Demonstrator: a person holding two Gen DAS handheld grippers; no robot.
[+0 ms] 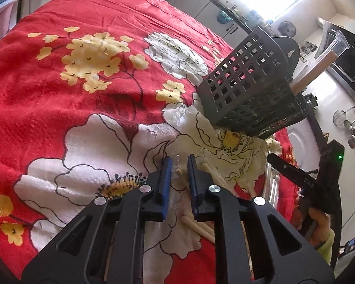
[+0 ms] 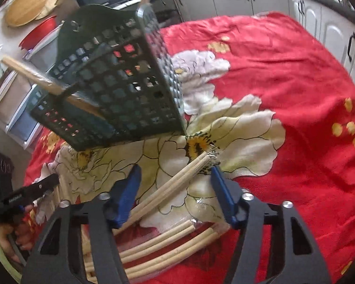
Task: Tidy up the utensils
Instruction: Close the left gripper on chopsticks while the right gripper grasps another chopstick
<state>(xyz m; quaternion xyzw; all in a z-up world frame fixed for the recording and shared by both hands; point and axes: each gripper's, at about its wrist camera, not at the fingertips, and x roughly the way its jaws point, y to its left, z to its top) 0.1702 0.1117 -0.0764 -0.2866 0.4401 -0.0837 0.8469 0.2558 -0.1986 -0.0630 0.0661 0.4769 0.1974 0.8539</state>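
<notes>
Red flowered cloth (image 1: 87, 108) is covering the surface, with kitchen cabinets behind.

Left wrist view: the black basket (image 1: 248, 82) is standing on the cloth, up and to the right of the left gripper (image 1: 179, 165), one wrapped pair of chopsticks already poking out of it. That gripper's jaws are sitting nearly together, closing on the tip of a wrapped chopstick pair (image 1: 181, 174) whose long axis is running back under the gripper, away from the basket.

Right wrist view: the right gripper (image 2: 175, 179) is hanging over more chopsticks (image 2: 172, 187) in front of the basket (image 2: 120, 90), jaws apart and straddling them without pressing. Their long axis is crossing the gap diagonally, tips toward the basket. The left gripper looks nearer a lift.
</notes>
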